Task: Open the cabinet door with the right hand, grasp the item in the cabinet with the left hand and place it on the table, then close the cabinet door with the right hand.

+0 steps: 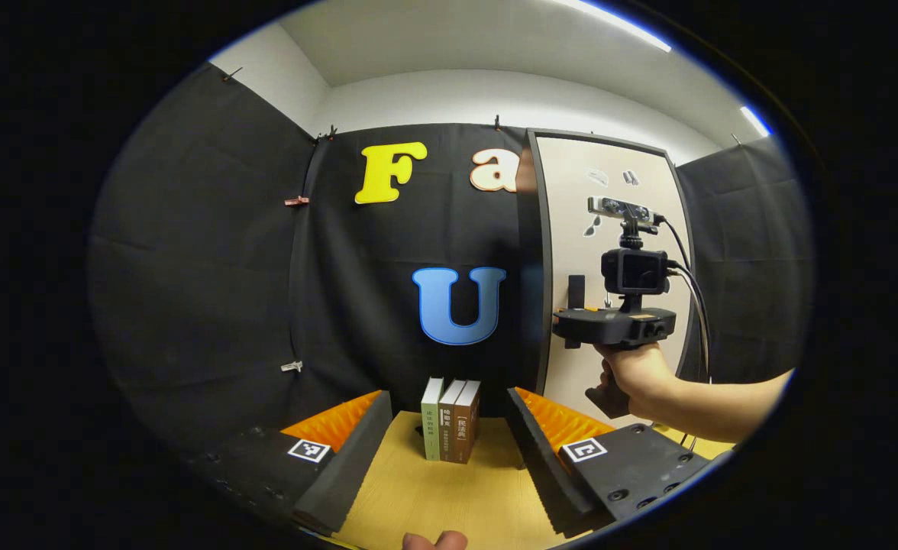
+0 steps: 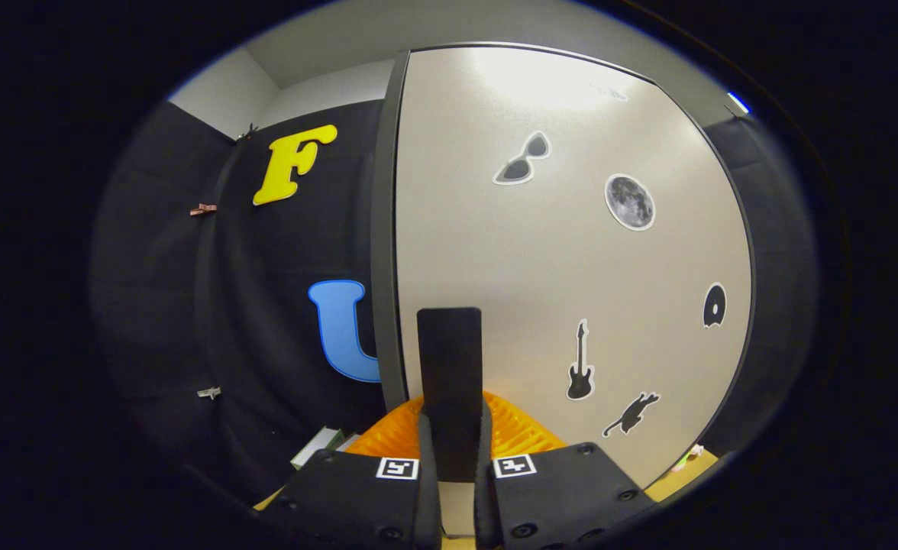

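I have right gripper clamped on door handle; cabinet door rigid, light, swings from handle. Left gripper wide, facing books left of door.

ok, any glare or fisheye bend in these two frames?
Right gripper view: ceiling light glares off the top of the cabinet door, whose edges bow outward. Left gripper view: bright light strip overhead; the books stay sharp and evenly lit.

The left gripper view looks from well back over the worktop toward the cabinet door, which stands right of centre. The right gripper view faces that door close up; both share it.
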Available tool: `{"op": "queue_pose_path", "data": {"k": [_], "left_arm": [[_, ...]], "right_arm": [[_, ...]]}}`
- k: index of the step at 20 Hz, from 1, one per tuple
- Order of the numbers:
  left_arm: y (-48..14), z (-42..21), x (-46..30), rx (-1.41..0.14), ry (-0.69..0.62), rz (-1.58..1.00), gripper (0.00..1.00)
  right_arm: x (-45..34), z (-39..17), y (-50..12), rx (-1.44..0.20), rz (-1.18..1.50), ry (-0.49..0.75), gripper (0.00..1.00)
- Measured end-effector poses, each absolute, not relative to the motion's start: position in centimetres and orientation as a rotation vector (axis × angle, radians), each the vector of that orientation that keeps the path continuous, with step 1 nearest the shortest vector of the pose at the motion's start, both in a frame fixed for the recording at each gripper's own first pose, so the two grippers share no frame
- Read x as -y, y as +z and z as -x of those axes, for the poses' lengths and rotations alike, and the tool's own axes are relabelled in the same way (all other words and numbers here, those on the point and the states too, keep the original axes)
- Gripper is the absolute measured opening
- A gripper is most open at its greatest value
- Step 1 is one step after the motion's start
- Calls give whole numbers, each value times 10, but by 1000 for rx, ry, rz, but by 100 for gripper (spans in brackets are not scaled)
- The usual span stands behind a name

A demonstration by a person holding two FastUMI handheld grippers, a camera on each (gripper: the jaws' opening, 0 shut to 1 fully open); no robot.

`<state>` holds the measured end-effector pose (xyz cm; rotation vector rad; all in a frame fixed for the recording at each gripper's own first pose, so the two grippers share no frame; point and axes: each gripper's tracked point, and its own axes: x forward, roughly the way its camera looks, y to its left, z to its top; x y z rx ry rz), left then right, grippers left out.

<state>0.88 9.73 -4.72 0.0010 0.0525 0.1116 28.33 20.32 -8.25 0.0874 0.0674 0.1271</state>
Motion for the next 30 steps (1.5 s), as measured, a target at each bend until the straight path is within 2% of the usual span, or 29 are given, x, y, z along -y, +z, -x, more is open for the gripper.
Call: {"op": "queue_pose_path", "data": {"k": [5, 18, 24, 30], "left_arm": [[-41, -2, -87, -39, 103, -5, 94], [-33, 31, -44, -31, 76, -3, 94], [-28, 39, -26, -34, 62, -20, 94], [-22, 38, -2, -24, 20, -18, 94]], "right_arm": [[-203, -269, -82, -111, -83, 197, 21], [-174, -183, -66, -120, -142, 362, 21], [-157, -161, -62, -110, -147, 381, 20], [-136, -151, -59, -96, -118, 349, 20]]}}
